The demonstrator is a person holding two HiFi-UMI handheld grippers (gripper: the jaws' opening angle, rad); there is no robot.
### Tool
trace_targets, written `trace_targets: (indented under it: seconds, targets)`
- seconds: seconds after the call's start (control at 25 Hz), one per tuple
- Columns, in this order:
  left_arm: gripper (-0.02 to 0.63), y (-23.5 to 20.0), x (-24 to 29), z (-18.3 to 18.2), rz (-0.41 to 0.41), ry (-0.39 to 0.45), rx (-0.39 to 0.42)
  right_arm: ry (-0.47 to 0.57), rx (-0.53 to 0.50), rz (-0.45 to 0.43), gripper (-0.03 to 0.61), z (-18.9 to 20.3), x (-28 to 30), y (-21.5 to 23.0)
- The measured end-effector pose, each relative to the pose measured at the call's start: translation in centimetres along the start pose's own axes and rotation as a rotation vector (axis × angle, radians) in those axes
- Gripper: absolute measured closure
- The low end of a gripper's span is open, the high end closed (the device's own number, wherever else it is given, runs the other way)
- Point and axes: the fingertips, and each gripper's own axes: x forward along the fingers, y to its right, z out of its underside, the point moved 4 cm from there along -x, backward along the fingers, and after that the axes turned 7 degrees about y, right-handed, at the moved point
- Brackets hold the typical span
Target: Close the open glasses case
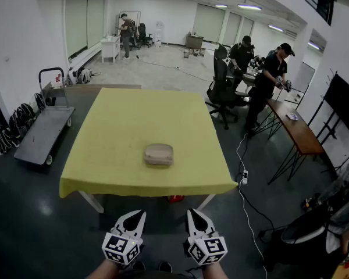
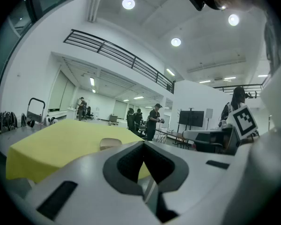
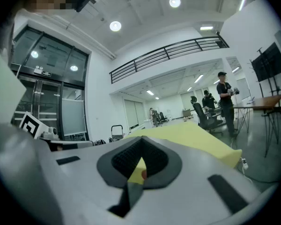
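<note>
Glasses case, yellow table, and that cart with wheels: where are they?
glasses case (image 1: 159, 154): head view, middle of its top.
yellow table (image 1: 119, 127): head view, bare cloth left of the glasses case.
cart (image 1: 43, 133): head view, its flat deck.

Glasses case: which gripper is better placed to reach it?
Left, marginally: both sit shut short of the table, but the left gripper has the glasses case nearly straight ahead in its view; the right gripper sees none.

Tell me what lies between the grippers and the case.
Head view: bare tablecloth before the case, then dark floor with a small red thing.
</note>
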Motion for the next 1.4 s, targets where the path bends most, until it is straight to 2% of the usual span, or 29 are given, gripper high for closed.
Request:
trace_targets:
  seconds: [0.44,0.8,1.12,1.4]
  targets:
    - [0.606,0.2,-0.4,0.7,-0.026,-0.005,-0.046,-0.014,0.026,-0.035,0.591,0.8,-0.5,0.2]
    - [0.606,0.4,0.1,1.4,-0.041,-0.007,-0.082,-0.023,0.048,-0.010,0.589,0.9,-1.1,1.6]
    - [0.606,1.4,2.8,1.4,-0.079,0.018,-0.044,-0.002,0.071,-0.008,0.589,0.6,-1.5,5.7]
    - [0.606,1.6,4.1,1.6,-0.132,0.023,-0.001,-0.027,0.125,-0.086,0.589,1.7,0.1,7.1]
